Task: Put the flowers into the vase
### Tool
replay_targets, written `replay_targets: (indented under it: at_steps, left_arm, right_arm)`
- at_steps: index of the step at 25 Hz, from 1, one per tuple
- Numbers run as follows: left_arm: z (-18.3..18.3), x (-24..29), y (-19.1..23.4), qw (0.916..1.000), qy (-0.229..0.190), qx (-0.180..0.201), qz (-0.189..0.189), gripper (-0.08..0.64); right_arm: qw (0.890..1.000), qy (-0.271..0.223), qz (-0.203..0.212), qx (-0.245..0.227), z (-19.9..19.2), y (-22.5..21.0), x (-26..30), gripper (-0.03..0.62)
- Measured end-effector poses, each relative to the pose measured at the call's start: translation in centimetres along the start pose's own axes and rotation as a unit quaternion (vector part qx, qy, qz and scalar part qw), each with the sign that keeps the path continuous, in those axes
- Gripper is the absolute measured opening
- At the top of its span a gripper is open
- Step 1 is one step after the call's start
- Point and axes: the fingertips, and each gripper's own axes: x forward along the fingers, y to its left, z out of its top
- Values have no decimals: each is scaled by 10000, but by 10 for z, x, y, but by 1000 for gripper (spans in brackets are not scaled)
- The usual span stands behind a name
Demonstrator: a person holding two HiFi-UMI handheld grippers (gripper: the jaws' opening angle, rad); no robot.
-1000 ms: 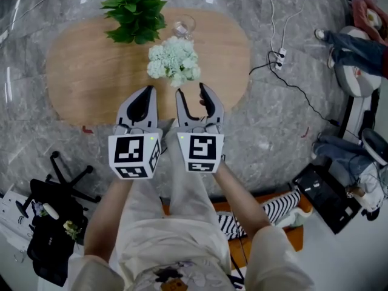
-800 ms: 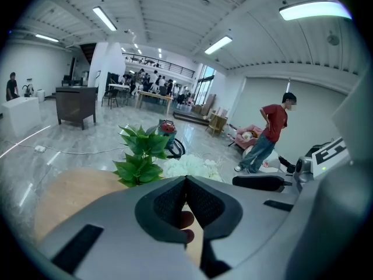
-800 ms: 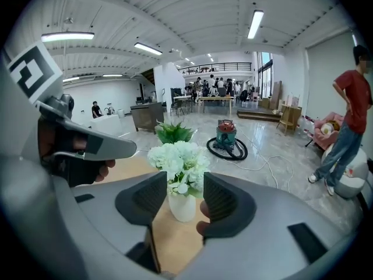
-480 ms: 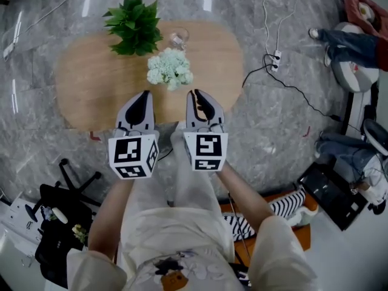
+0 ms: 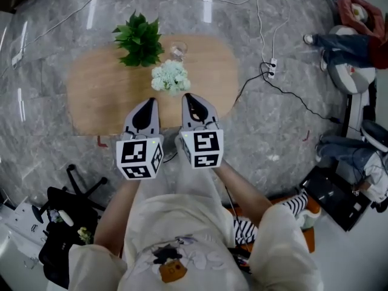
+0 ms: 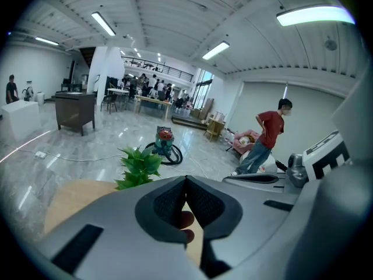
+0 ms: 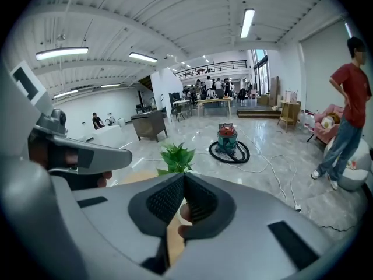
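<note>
Now, only the head view is showing flowers (image 5: 170,77) and vase (image 5: 178,50) on the bench (image 5: 97,96).
Left hand-held gripper (image 5: 148,102) and right hand-held gripper (image 5: 189,97) are hovering empty, jaws together, the right's just having been closing.

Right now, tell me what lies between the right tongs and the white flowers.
Only bare table between the right tongs and flowers, seen in the head view.

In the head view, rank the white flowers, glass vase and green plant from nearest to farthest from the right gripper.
1. White flowers, just ahead of the right gripper.
2. Glass vase, behind the flowers.
3. Green plant, back left of the table.
</note>
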Motion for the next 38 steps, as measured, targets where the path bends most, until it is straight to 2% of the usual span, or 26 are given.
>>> replay_targets:
  at_steps: [11, 17, 24, 31, 38]
  left_arm:
    - [29, -45, -20, 9998, -91, 155, -10, 5]
    - [36, -70, -27, 9997, -181, 154, -5, 5]
    - [49, -100, -46, 9992, -360, 146, -67, 5]
    - [66, -126, -65, 9978, -552, 283, -250, 5]
    - [93, -152, -84, 9937, -889, 590, -353, 5]
  right_arm:
    - [9987, -338, 274, 259, 41, 27, -46, 6]
    - [9968, -567, 233, 512, 53, 45, -75, 6]
    - [9952, -821, 395, 370, 73, 64, -106, 6]
    - [9920, -1101, 441, 432, 103, 74, -147, 6]
    - [9894, -1274, 543, 439, 120, 83, -177, 6]
